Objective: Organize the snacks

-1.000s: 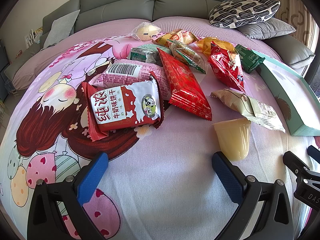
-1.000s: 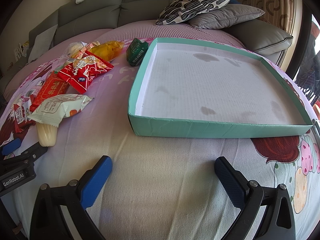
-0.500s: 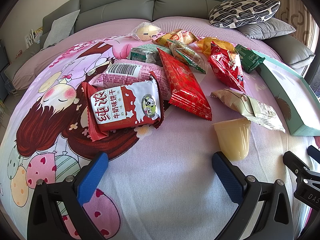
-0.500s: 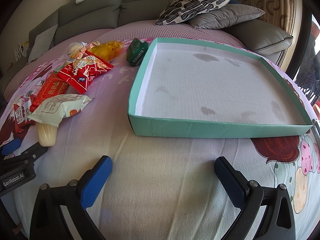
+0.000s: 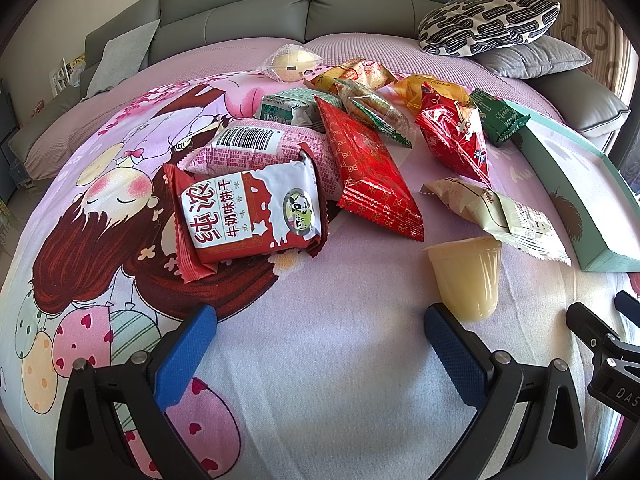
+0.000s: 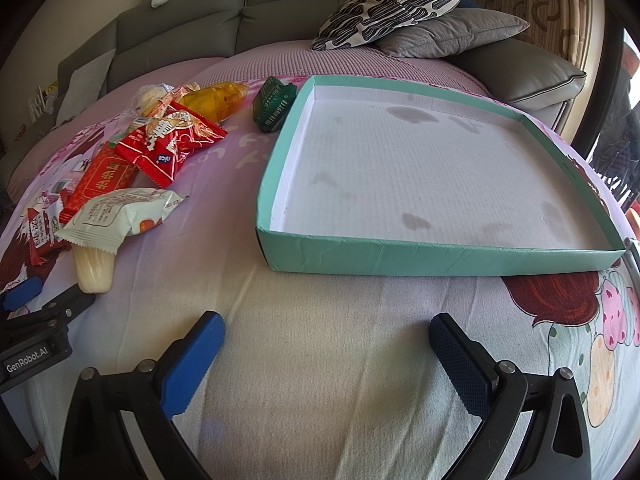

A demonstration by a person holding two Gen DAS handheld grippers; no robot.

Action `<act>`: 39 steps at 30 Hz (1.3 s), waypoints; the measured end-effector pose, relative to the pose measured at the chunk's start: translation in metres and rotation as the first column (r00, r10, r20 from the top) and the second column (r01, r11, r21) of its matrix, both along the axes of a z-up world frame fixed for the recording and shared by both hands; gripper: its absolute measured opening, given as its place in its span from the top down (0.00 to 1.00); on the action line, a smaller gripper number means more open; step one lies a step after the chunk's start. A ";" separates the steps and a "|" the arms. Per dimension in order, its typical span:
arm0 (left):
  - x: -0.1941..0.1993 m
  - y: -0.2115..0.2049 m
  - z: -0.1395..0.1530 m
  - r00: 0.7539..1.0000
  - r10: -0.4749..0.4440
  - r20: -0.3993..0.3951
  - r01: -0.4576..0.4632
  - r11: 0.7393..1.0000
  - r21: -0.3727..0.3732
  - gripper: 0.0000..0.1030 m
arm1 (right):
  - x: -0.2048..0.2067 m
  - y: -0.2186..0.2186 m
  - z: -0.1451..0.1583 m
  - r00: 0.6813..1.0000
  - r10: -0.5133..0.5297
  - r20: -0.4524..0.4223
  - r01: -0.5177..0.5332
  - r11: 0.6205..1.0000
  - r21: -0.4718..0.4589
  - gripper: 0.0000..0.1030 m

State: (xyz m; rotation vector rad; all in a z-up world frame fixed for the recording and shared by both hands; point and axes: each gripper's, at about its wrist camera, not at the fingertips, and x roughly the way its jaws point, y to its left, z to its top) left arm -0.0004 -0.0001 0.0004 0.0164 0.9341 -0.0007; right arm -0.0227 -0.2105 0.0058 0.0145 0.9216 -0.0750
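Observation:
Several snack packets lie scattered on a cartoon-print bedspread: a red-and-white biscuit pack (image 5: pixel 252 212), a long red pack (image 5: pixel 368 168), a pale wrapped pastry (image 5: pixel 496 212) and a yellowish jelly cup (image 5: pixel 468 280) on its side. My left gripper (image 5: pixel 320 340) is open and empty, just short of the jelly cup. A shallow teal box (image 6: pixel 440 258) with a white, stained floor holds nothing. My right gripper (image 6: pixel 326 348) is open and empty in front of the box's near wall. The box's edge also shows in the left wrist view (image 5: pixel 580 184).
A grey sofa back (image 5: pixel 312 4) and patterned pillow (image 6: pixel 392 0) stand behind the bedspread. More packets (image 6: pixel 168 140) lie left of the box, with a dark green one (image 6: pixel 274 104) by its far corner. The other gripper's body shows at each view's edge.

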 end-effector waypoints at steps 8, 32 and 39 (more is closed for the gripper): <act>0.000 0.000 0.000 1.000 0.000 0.000 0.000 1.000 0.000 0.00 | 0.000 0.000 0.000 1.000 0.000 0.000 0.000 1.000 0.000 0.00; -0.012 0.010 0.021 0.999 -0.030 -0.010 0.030 0.998 -0.051 0.00 | -0.018 -0.005 0.032 0.994 -0.008 0.113 0.003 0.999 0.040 0.00; -0.015 0.019 0.061 0.999 -0.035 -0.002 0.035 0.998 -0.055 0.00 | -0.007 0.025 0.083 0.982 0.100 0.163 -0.125 0.981 0.152 0.00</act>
